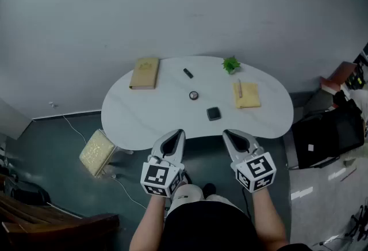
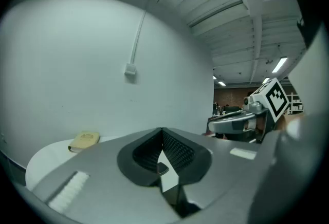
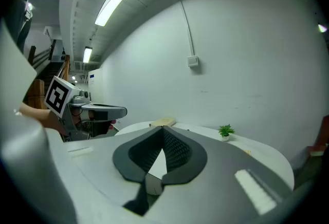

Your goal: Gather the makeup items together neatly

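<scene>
My left gripper hangs just off the near edge of the white kidney-shaped table. Its 2 jaws are pressed together, and in the left gripper view the black ribbed pads meet at the tip with nothing between them. My right gripper hangs beside it, level with it and a little apart. Its 2 jaws are likewise closed on nothing, as the right gripper view shows. Both point across the table toward the wall, tipped slightly down.

The 3 makeup items lie on the middle of the table, each apart from the others, in a loose line slanting toward me:
- The small black tube lies nearest the far edge.
- The round dark compact sits in the centre.
- The dark rounded-square case lies closest to me, between my 2 grippers and ahead of them.

I touch none of them.

A tan hardcover book rests at the far left of the table. A small green potted plant stands at the far edge to the right. In front of the plant lies a yellow notepad with a thin stick on it; I cannot tell what the stick is.

On the floor a yellow padded cushion sits left of the table, and a black bag stands to the right.
</scene>
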`<state>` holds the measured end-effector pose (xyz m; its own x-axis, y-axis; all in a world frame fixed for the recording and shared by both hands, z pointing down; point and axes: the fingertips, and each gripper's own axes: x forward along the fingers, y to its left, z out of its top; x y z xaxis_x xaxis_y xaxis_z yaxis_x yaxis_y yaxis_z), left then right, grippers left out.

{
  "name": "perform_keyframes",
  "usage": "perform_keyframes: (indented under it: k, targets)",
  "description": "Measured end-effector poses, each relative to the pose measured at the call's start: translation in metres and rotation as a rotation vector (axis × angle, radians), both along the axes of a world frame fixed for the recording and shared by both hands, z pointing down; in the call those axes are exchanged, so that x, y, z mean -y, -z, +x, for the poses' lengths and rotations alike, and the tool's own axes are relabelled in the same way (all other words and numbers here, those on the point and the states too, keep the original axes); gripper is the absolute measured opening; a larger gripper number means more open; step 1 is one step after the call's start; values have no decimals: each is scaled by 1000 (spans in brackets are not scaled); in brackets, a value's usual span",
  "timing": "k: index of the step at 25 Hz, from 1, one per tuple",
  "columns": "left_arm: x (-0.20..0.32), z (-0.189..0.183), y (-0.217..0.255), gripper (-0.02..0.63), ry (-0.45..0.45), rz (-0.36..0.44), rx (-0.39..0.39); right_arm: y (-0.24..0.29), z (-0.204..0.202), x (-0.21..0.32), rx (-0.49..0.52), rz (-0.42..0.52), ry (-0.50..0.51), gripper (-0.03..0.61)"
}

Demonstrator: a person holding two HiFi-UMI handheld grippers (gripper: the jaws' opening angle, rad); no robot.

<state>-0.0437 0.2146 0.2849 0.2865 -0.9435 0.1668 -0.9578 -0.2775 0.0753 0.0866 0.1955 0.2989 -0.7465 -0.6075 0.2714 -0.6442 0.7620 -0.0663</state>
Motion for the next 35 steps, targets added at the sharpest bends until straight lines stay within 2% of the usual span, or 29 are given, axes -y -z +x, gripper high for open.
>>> perform_keyframes:
  k: [6,19,28,35]
  targets:
    - [-4,5,-8,0,-33,5,15,-1,-2,-6,-17,-1,6,8]
    - [-6,6,-19,0,-29,-26,16,-6,-7,-9,-19,3,37,9]
    - [18,0,-34,2,-42,-39,25,-17,-18,17,-19,-25,33,11]
    - [52,-3,-39,30,-75,-44,44,-23,-26,49,-47,-35,28,13]
